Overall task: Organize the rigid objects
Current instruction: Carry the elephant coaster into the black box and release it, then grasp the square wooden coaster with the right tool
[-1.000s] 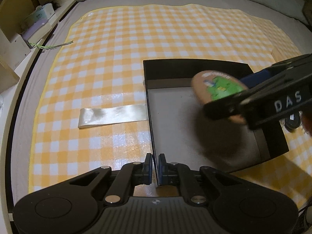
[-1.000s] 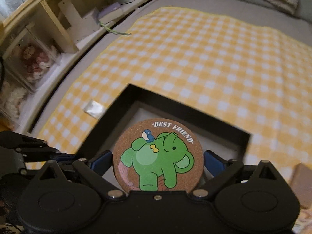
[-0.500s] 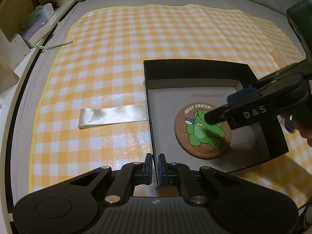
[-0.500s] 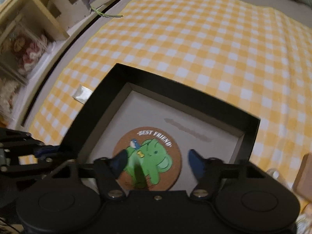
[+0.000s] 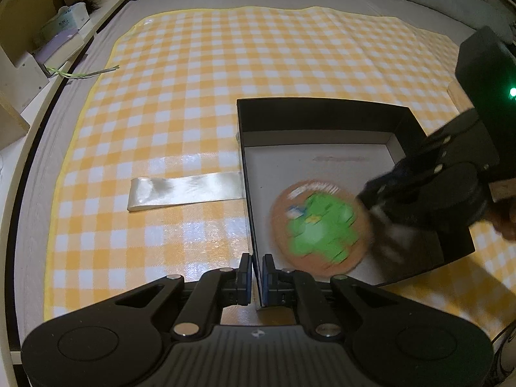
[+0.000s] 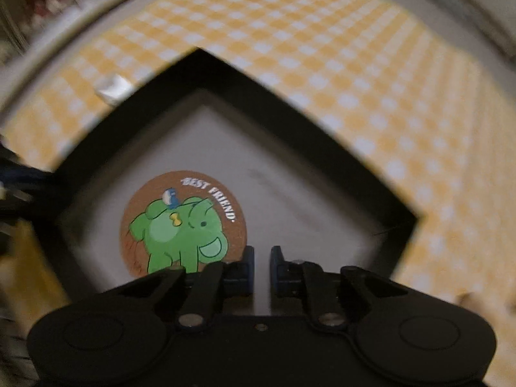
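Right wrist view: the round cork coaster [image 6: 183, 222] w/ the green elephant print lies flat on the pale floor of the black box [image 6: 325, 122], left of centre, face up. The right gripper [image 6: 260, 266] hangs just over the box floor beside the coaster; its jaws are drawn together w/ only a thin gap and nothing between them, the left pad overlapping the coaster's near edge in the picture — can't tell if it touches. In the left wrist view the coaster [image 5: 319, 225] is smeared by blur, so it may not be fully settled; the right gripper [image 5: 380, 206] sits at its right edge, inside the box [image 5: 322, 113]. The left gripper [image 5: 256, 274] is clenched on the box's near-left wall, the wall edge pinched between the pads, prob. steadying the box on the yellow checked cloth [image 5: 209, 80] spread over the bed. A shiny strip [image 5: 183, 190] lies on the cloth, running up to the box's left wall. Step in hand, as I read it: coaster placed in the box, right side let go. Next move prob. calls for lifting the right gripper straight up clear of the box walls w/o nudging the coaster, then going for another item; a tan thing [image 6: 477, 300] at the right edge of the right wrist view is too blurred to name. Left grip should hold the wall meanwhile so the box doesn't slide.
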Demonstrator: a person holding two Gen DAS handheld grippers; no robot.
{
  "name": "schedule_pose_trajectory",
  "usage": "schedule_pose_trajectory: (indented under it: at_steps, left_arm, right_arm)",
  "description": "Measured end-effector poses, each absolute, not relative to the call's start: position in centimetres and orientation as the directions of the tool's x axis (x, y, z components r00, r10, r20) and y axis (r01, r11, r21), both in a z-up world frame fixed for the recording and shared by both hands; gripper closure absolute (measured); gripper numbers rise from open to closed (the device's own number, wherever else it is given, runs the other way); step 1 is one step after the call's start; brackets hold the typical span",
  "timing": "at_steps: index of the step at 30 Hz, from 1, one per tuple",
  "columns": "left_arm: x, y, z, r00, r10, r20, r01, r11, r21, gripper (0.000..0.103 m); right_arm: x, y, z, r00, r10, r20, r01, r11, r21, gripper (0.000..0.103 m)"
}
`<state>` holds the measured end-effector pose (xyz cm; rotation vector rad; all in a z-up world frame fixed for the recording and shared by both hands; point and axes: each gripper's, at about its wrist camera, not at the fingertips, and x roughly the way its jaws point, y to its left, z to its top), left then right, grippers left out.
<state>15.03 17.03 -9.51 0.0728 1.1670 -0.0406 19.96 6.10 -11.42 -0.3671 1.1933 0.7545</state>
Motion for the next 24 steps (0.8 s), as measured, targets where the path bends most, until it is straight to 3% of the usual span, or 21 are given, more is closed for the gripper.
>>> schedule_pose_trajectory:
  at_steps: [8,13,20,22,24]
  left_arm:
    - [15.2,16.9,-9.6,0.390,0.003,-0.921,0.079,0.996,0.037,0.096]
    - [15.3,17.0,-9.7,0.398,0.011,-0.917,0.078,0.996,0.046,0.097]
    - [15.2,17.1,-9.7,0.400,0.025,-0.916,0.059,0.997,0.053,0.098]
    - [15.2,17.1,-9.7,0.399,0.030,-0.917,0.056,0.997,0.057,0.098]
    - [15.2,17.0,-9.8,0.398,0.039,-0.917,0.064,0.995,0.070,0.098]
  right_arm:
    - [19.7,6.2,-11.0,0.135,0.365,-0.921,-0.700,0.693,0.172,0.096]
    - [19.7,5.2,-9.6,0.161,0.384,-0.909,-0.682,0.709,0.179,0.090]
    - [19.2,2.8,-5.4,0.271,0.464,-0.844,-0.648,0.736,0.196,0.044]
    - [18.9,2.0,-4.3,0.331,0.489,-0.807,-0.643,0.742,0.186,0.015]
    - [18.7,1.1,-3.3,0.404,0.501,-0.766,-0.629,0.760,0.165,0.002]
